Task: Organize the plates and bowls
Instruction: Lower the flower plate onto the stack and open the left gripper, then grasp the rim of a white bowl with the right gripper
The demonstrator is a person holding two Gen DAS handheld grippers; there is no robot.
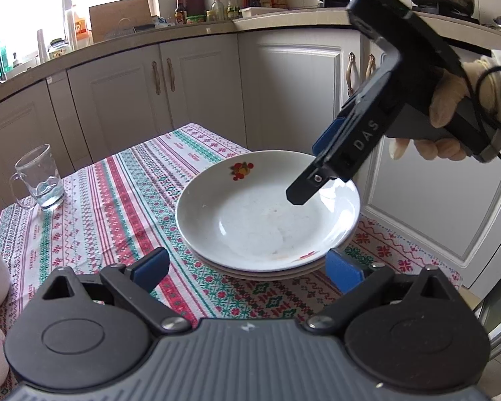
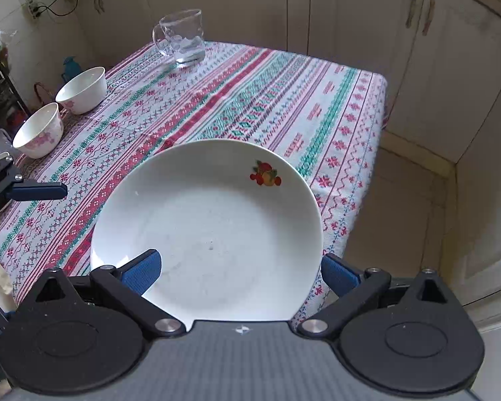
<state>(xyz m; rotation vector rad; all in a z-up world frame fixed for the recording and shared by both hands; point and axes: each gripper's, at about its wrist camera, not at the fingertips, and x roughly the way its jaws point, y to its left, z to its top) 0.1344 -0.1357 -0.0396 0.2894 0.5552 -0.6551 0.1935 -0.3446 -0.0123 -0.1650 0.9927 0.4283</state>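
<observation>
Plates [image 1: 267,214] stacked near the right edge of the tabletop [image 1: 117,200], three or so by the rims showing in the left view, top one with a fruit print and bare but for faint smears. Right hand-held gripper [image 2: 240,267] tipped down over the stack's near side, jaws spread wide, one blue pad [image 2: 143,267] over the top plate's inner slope, the other just outside the rim; nothing pinched. Left hand-held gripper [image 1: 247,270] low on the opposite side of the stack, jaws likewise apart, empty.

Judged as the moment right after setting a plate on the pile, or right before taking one. Either way: best to lift clear straight up before swinging away, so no pad catches the rim and drags the pile toward the nearby table edge. For any fresh grasp, bite the rim squarely with one pad inside and one under; glazed ware likely slippery.

Two bowls [image 2: 63,110] with pink flowers side by side at the far left edge, upright, both seemingly empty, not yet nested. Glass mug [image 2: 183,38] at the far corner, a little water in it.
</observation>
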